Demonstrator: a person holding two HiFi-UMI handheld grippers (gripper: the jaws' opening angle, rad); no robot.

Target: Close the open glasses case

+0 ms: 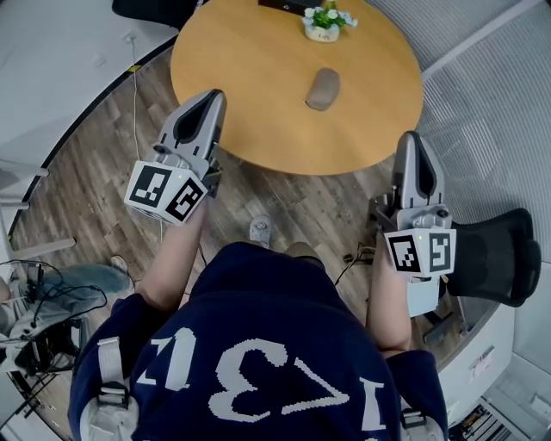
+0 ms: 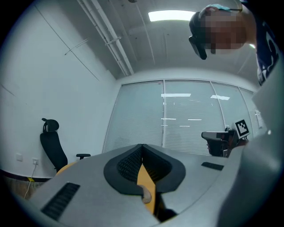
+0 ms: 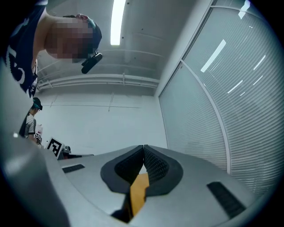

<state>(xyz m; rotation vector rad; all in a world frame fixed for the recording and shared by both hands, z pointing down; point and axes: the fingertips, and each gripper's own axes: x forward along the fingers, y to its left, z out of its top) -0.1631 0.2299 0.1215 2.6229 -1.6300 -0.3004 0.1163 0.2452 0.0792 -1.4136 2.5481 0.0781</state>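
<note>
A grey oval glasses case (image 1: 323, 89) lies on the round wooden table (image 1: 258, 112), right of the table's middle; it looks like one closed shell. My left gripper (image 1: 213, 95) hovers over the table's near left edge, well short of the case, and its jaws meet at the tips with nothing between them. My right gripper (image 1: 410, 138) is off the table's near right edge, jaws also together and empty. In the left gripper view the left gripper (image 2: 142, 145) points at a glass wall; in the right gripper view the right gripper (image 3: 143, 146) points at a wall corner. Neither gripper view shows the case.
A small potted plant (image 1: 325, 23) stands at the table's far side, with a dark object (image 1: 280, 4) beside it. A black office chair (image 1: 495, 254) stands close to my right gripper. Cables and equipment (image 1: 39, 297) lie on the wooden floor at the left.
</note>
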